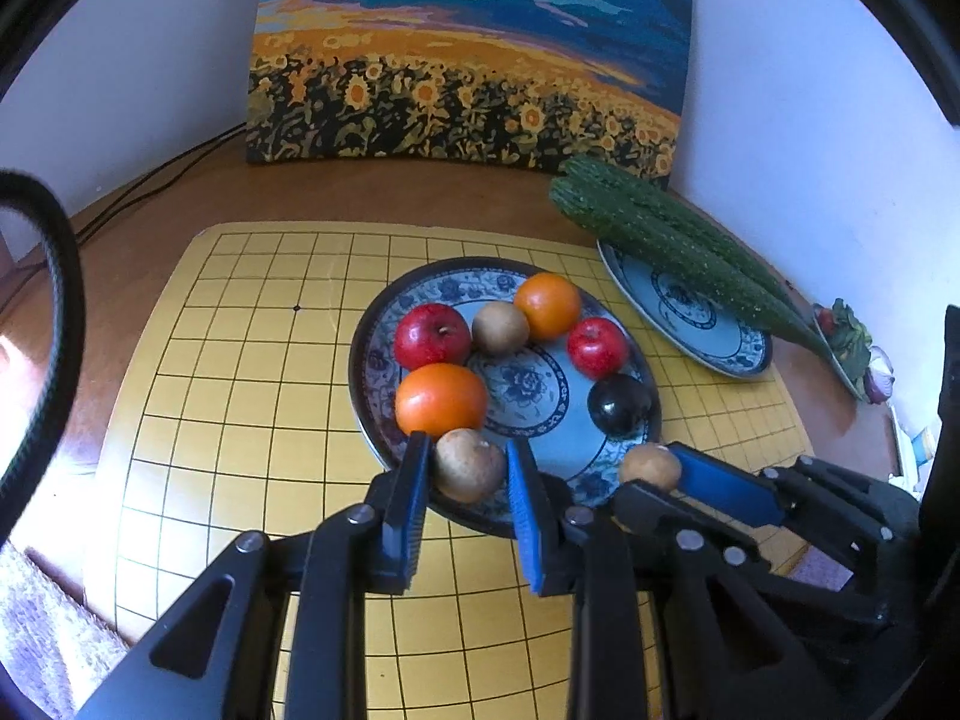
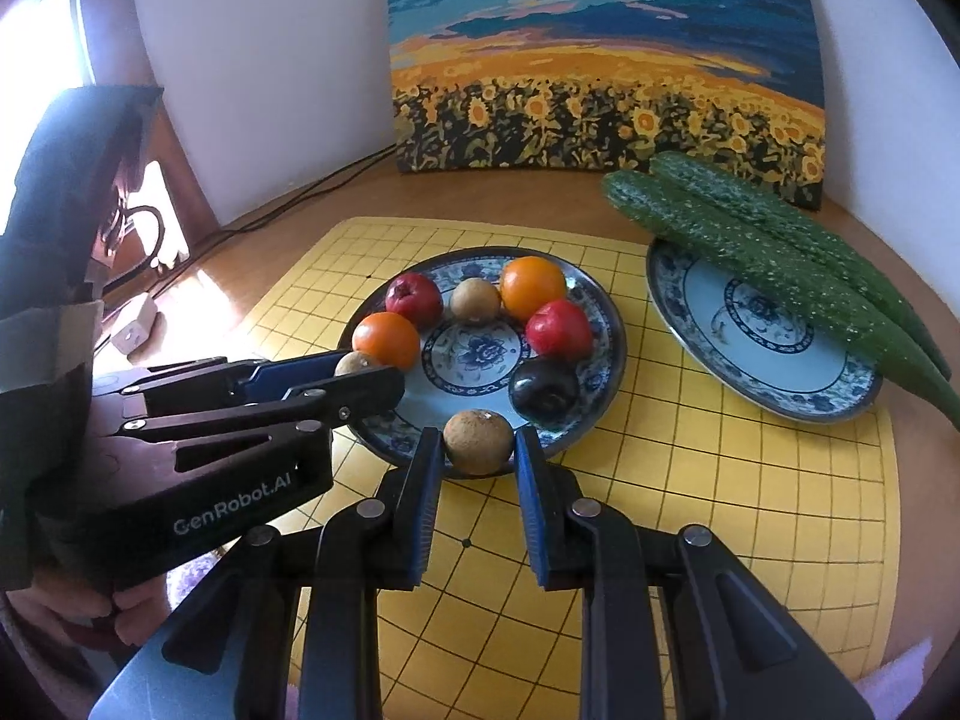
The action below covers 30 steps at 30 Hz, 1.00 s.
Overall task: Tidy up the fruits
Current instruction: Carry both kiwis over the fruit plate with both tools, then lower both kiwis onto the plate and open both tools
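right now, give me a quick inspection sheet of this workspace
surface: yellow go board on a brown wooden table.
job's things: fruit plate carries two oranges, two red apples, a dark plum and three brown kiwis; second plate carries two cucumbers.
clutter: white adapter at table's left.
grippers: left gripper straddles the near-left kiwi; right gripper straddles the near kiwi; contact unclear on both.
cables: black cables run along the wall.
surroundings: sunflower painting leans on a white wall.
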Motion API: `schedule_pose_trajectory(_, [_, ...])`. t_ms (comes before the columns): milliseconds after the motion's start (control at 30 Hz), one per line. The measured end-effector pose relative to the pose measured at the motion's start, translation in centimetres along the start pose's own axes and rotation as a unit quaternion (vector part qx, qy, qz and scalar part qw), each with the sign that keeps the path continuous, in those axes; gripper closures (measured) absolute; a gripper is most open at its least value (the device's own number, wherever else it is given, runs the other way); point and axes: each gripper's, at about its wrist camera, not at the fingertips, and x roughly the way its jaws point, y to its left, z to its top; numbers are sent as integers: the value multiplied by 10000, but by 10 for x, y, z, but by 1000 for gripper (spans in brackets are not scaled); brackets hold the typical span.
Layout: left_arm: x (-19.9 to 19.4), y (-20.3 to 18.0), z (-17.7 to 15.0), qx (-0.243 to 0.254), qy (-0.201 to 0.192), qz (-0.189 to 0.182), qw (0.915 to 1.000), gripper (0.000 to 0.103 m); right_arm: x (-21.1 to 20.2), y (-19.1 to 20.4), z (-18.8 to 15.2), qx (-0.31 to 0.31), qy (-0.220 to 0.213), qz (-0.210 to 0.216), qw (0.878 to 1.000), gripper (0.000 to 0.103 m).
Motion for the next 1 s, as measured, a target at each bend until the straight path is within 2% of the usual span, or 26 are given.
schedule_pose_trajectory(400, [1,0,2,5,18,-33,10000,76,4,4,-2,-155,-13,-21,9999,77])
schedule_pose_trajectory(533, [1,1,2,-3,53,-105,9999,75,4,4,-2,-108,2,9,9999,69])
schedule_pose_trajectory(700, [-4,-3,-1,52,33,-141,9999,69,2,1,-4,3,10,16,10000,66])
schedule_pose_trajectory(867, [-11,-5,-4,124,4,-129,9998,68,-3,-2,-7,122,15,12,9999,59])
schedule_pose_trajectory(1000, [-19,-4,-7,115,-44,-117,9999,63,-10,-3,-8,158,-24,-2,9999,56])
